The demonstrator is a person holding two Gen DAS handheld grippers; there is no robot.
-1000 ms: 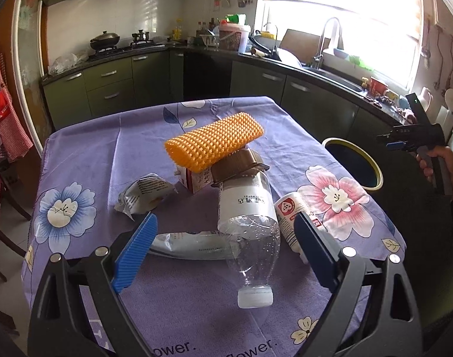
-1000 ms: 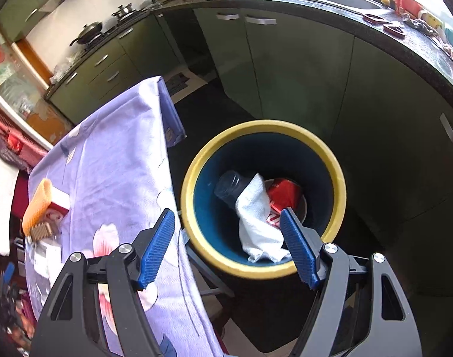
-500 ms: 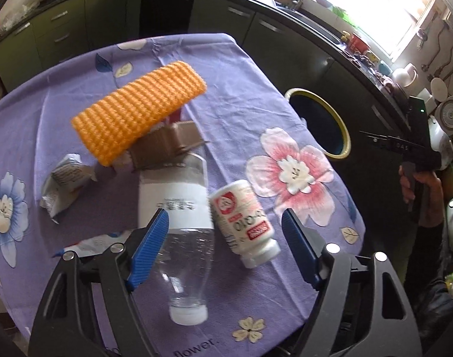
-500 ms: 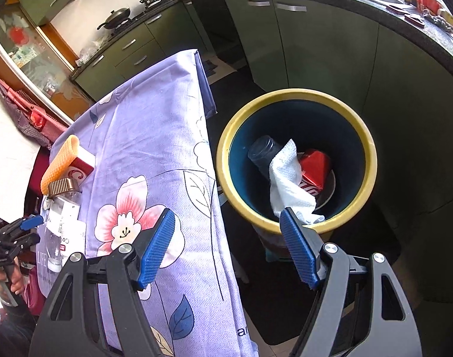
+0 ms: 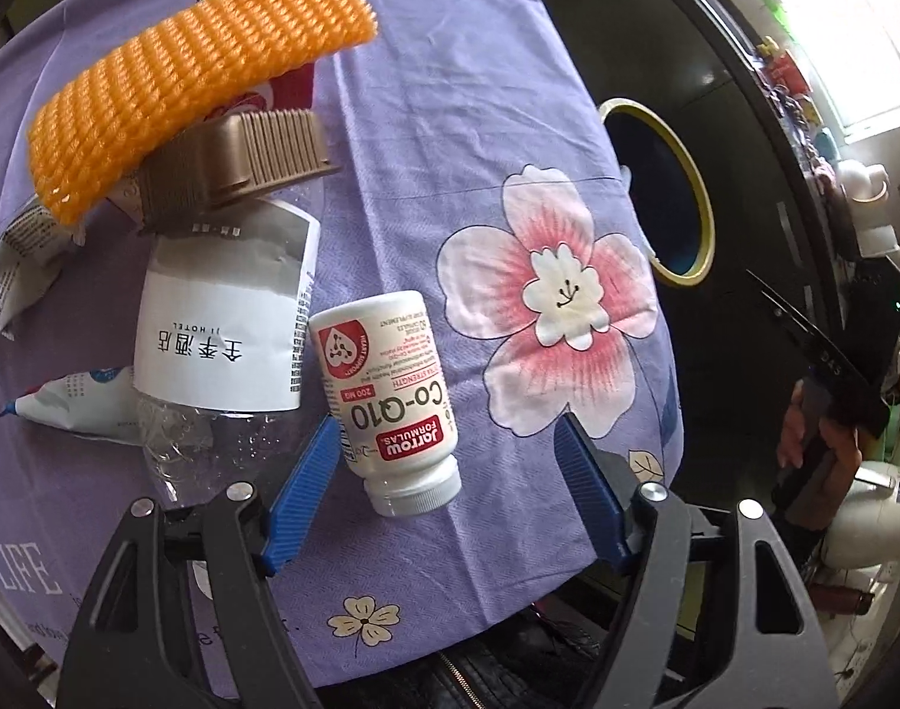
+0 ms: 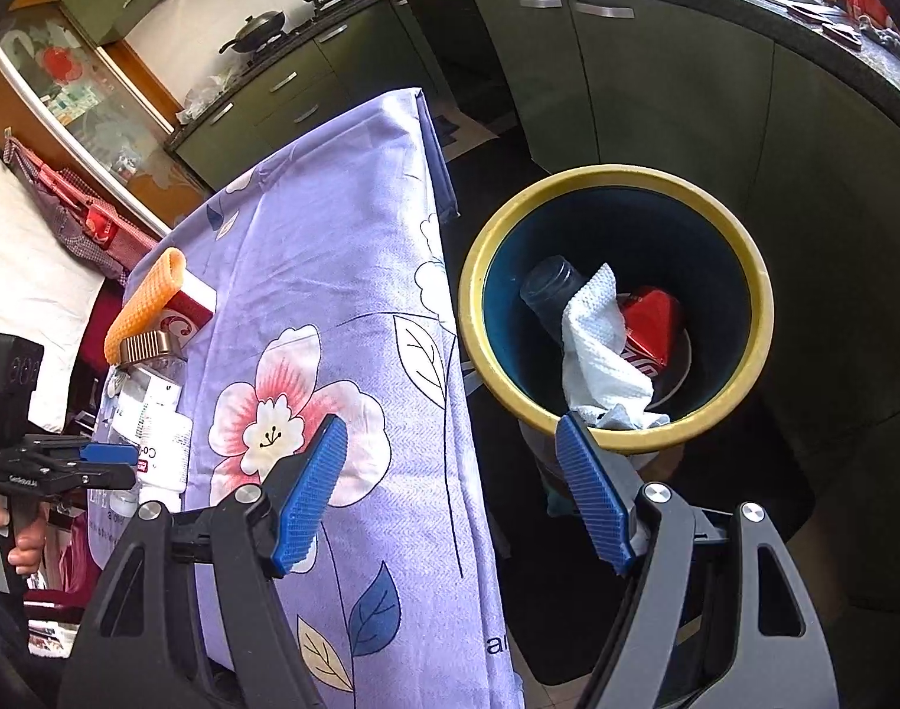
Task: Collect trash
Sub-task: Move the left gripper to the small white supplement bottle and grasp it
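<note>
A white Co-Q10 pill bottle [image 5: 391, 402] lies on the purple flowered tablecloth [image 5: 462, 118], its cap toward me. My left gripper [image 5: 444, 472] is open just above it, the bottle's cap end between the fingers. Beside it lie a clear plastic bottle with a white label [image 5: 225, 342], an orange foam net [image 5: 184, 77], a brown ribbed piece [image 5: 237, 171] and crumpled wrappers [image 5: 19, 260]. The yellow-rimmed blue bin [image 6: 615, 307] stands beside the table and holds a white tissue, a dark cup and a red pack. My right gripper [image 6: 450, 472] is open and empty over the table edge near the bin.
The bin [image 5: 662, 195] sits off the table's right edge in the left wrist view. Dark green kitchen cabinets [image 6: 627, 77] and a counter run behind it. The left gripper [image 6: 95, 461] shows at the far left of the right wrist view. A red box [image 6: 184, 307] lies under the net.
My left gripper has moved down and right, from over the clear bottle to around the pill bottle. My right gripper has drawn back from over the bin toward the table edge.
</note>
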